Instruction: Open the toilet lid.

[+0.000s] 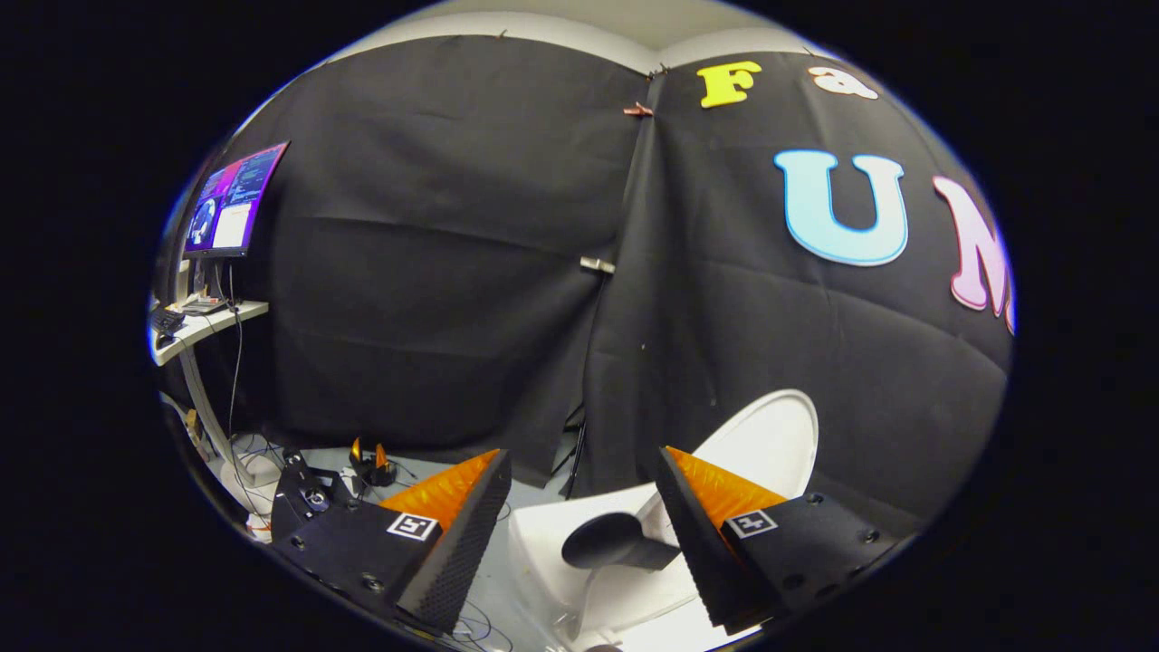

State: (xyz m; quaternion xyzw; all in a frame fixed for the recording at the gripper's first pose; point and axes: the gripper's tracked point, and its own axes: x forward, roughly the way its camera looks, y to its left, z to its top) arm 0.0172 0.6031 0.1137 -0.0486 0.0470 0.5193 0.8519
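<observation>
Beyond our wide, empty claw (579, 507) the toilet lid (770, 444) already stands upright; we judge it light, rigid, slippery, best gripped at its rim.

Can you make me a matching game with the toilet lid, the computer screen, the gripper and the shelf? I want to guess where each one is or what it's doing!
Things:
1. toilet lid
2. monitor
3. gripper
4. shelf

Clues:
A. lit up, above the shelf
B. fingers apart, holding nothing
C. raised, leaning toward the black cloth
D. pale, with cables hanging under it

Pairs: 1-C, 2-A, 3-B, 4-D
</observation>
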